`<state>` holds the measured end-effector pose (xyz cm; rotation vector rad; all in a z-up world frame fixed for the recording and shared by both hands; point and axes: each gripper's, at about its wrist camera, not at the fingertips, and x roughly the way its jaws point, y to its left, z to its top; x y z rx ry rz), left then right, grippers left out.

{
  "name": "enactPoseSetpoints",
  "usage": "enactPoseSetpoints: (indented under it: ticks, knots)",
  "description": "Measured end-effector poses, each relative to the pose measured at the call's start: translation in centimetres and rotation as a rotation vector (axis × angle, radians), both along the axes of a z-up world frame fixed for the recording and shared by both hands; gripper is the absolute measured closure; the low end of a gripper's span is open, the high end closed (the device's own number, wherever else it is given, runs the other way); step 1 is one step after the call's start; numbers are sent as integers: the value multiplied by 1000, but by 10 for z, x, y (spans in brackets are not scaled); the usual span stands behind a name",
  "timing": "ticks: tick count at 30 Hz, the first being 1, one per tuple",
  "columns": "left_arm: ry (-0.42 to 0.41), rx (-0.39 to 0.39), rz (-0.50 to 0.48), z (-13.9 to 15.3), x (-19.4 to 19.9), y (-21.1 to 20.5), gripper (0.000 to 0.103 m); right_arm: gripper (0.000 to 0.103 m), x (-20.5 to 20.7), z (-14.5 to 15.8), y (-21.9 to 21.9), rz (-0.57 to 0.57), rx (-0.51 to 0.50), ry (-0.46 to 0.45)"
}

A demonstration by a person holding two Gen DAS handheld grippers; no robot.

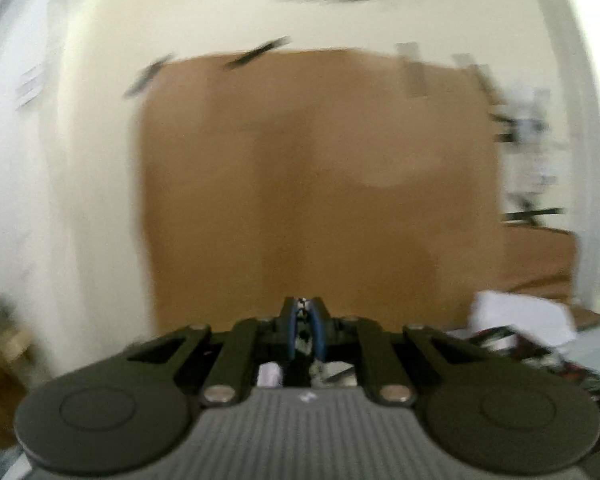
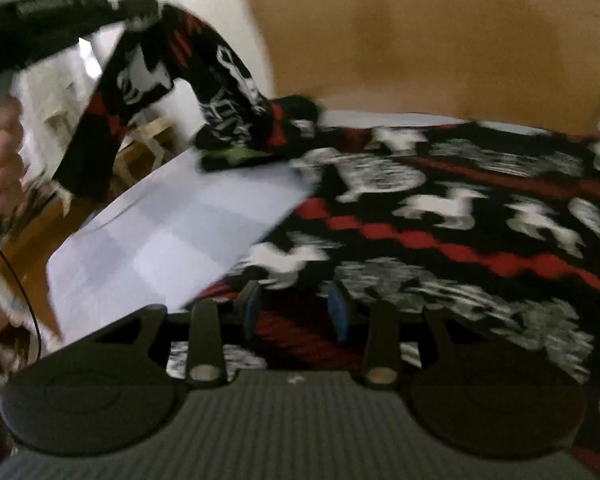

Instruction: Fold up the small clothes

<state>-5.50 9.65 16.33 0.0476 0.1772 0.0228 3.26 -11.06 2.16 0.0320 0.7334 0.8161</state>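
A: What's hard to make out?

B: Both views are smeared. The left gripper [image 1: 303, 312] is pressed together on a scrap of black-and-white fabric; the rest hangs hidden below it. In the right view it lifts a sleeve of the black, red and white patterned knit sweater [image 2: 440, 208] at far left.

A: Any writing?

B: White marks on the sleeve, unreadable. The sweater's body lies on the pale worktop [image 2: 160, 236]; the right gripper [image 2: 296, 308] is half spread over its near edge, whether touching I can't tell.
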Motion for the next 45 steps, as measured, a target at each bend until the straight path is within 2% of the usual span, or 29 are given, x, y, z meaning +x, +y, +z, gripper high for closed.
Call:
enactPoseSetpoints:
  ticks: [3, 5, 6, 8, 10, 11, 13, 15, 17, 20, 22, 24, 26, 29, 30, 31, 32, 33, 34, 36, 37, 38, 39, 40, 41, 42, 43, 45]
  knots:
    - [-3, 1, -210, 6, 30, -67, 92, 63, 1, -1, -40, -95, 28, 32]
    - [81, -2, -401, -4, 47, -113, 70, 63, -1, -5, -63, -150, 23, 54]
    - [148, 12, -483, -15, 56, -137, 52, 61, -3, -7, -76, -176, 10, 60]
    - [234, 67, -578, -40, 57, -170, 52, 62, -5, -11, -101, -220, -7, 69]
    - [257, 140, -608, -61, 43, -177, 52, 63, -6, -11, -124, -237, 3, 84]
    - [255, 164, -610, -68, 33, -171, 52, 63, -6, -8, -133, -248, 2, 84]
    - [259, 144, -583, -75, 14, -144, 48, 61, -3, 3, -145, -275, -18, 35]
    - [270, 110, -491, -83, -3, -104, 41, 61, 4, 16, -145, -274, -3, -9]
    - [315, 83, -354, -91, -13, -69, 33, 61, 16, 30, -132, -233, 28, -50]
    - [424, -6, -183, -109, -19, -31, 31, 59, 37, 45, -81, -120, 19, -119]
    - [469, -63, -119, -119, -20, -17, 35, 59, 48, 49, -34, -10, -3, -172]
    - [482, -110, -97, -127, -23, -10, 36, 59, 57, 44, 8, 105, -43, -207]
    - [487, -143, -105, -134, -22, -14, 39, 61, 71, 32, 47, 191, -108, -186]
    - [514, -124, -102, -145, -16, -26, 41, 61, 81, 4, 77, 252, -281, -208]
    - [527, -120, -104, -148, -15, -28, 45, 66, 85, -3, 82, 248, -344, -241]
    - [544, -123, -106, -152, -14, -29, 58, 79, 90, -7, 82, 239, -394, -280]
    - [556, -122, -113, -156, -12, -30, 63, 95, 96, -3, 78, 223, -398, -301]
    - [540, -96, -112, -156, -15, -32, 88, 96, 107, 8, 69, 180, -359, -306]
    - [537, -92, -127, -156, -22, -31, 92, 96, 122, 25, 53, 97, -299, -316]
    - [532, -116, -138, -153, -26, -27, 92, 96, 154, 54, 17, -94, -207, -304]
    - [525, -123, -144, -151, -27, -25, 92, 96, 170, 61, 1, -185, -199, -279]
    - [517, -122, -151, -148, -31, -26, 92, 95, 189, 61, -16, -267, -225, -235]
    - [505, -119, -164, -145, -34, -27, 92, 90, 203, 58, -27, -306, -260, -180]
    - [498, -117, -177, -143, -35, -27, 91, 86, 217, 51, -38, -327, -293, -95]
    - [495, -117, -187, -142, -37, -29, 89, 75, 223, 46, -47, -337, -294, -45]
    - [496, -118, -197, -142, -36, -30, 86, 71, 223, 44, -54, -336, -281, -34]
    - [497, -123, -213, -141, -37, -32, 80, 67, 219, 47, -59, -325, -257, -60]
    - [494, -117, -242, -142, -37, -37, 76, 66, 207, 57, -55, -304, -229, -110]
